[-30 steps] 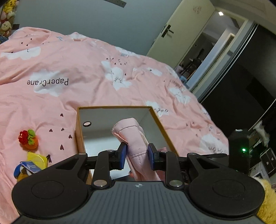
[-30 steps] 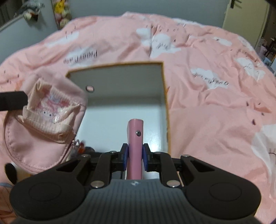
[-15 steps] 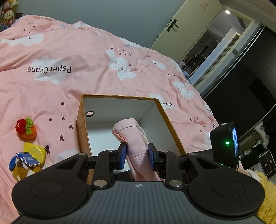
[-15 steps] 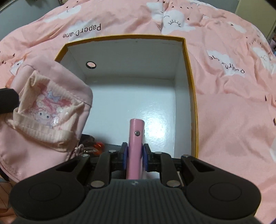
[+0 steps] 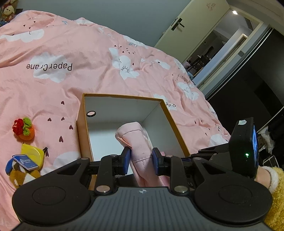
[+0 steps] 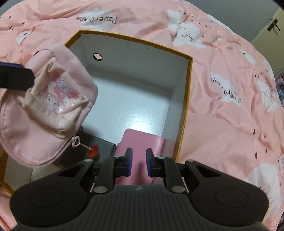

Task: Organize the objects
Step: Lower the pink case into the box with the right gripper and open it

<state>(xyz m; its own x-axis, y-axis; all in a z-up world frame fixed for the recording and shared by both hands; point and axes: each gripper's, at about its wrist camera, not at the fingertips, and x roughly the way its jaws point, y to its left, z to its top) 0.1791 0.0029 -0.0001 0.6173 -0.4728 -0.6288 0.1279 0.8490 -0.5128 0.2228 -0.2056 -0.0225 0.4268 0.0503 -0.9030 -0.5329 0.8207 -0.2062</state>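
1. Pink pouch [image 5: 140, 142] hangs over the box's [image 5: 177, 128] near left side, clamped in my left gripper [image 5: 140, 158].
2. My right gripper [image 6: 137, 162] is spread apart above the pink wallet [image 6: 142, 142], near right inside the box.

Bed [image 5: 74, 58] under pink cloud-print duvet, "PaperCrane" lettering. Grey-blue wall [image 5: 99, 16] behind. Cream door [image 5: 193, 26], dark handle, standing open on lit hallway [image 5: 218, 44]; ceiling spot on there. Dark glossy wardrobe front [image 5: 257, 76] at right. Soft toys [image 5: 8, 10] in far left corner.
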